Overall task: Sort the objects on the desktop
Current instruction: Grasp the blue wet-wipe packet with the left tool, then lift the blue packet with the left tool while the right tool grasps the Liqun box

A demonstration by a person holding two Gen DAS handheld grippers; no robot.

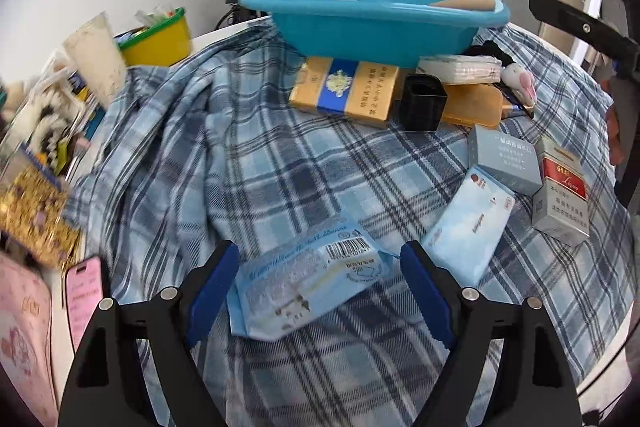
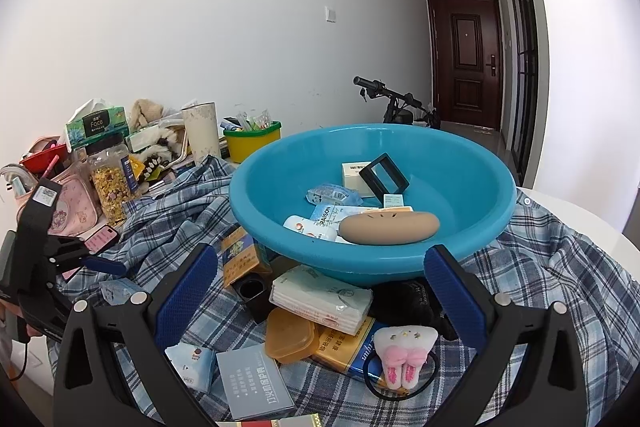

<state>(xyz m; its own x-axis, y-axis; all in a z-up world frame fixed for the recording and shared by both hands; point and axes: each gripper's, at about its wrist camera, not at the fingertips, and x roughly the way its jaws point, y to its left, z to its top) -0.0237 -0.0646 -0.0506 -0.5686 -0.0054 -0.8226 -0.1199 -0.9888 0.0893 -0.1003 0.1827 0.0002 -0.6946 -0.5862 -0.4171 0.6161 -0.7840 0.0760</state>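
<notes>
Blue basin [image 2: 372,203] sits on the plaid cloth [image 1: 248,163] over the desk, already holding several small packs. Loose items lie scattered on the cloth in front of it. Wipes pack [image 1: 308,279] lies flat, well short of the basin, directly between the left tool [image 1: 320,279] fingers, long axis running across the gap. Left tool is spread apart, not yet clamped. Right tool [image 2: 320,295], also spread and empty, hangs just before the basin. Left is clearly nearer.
</notes>
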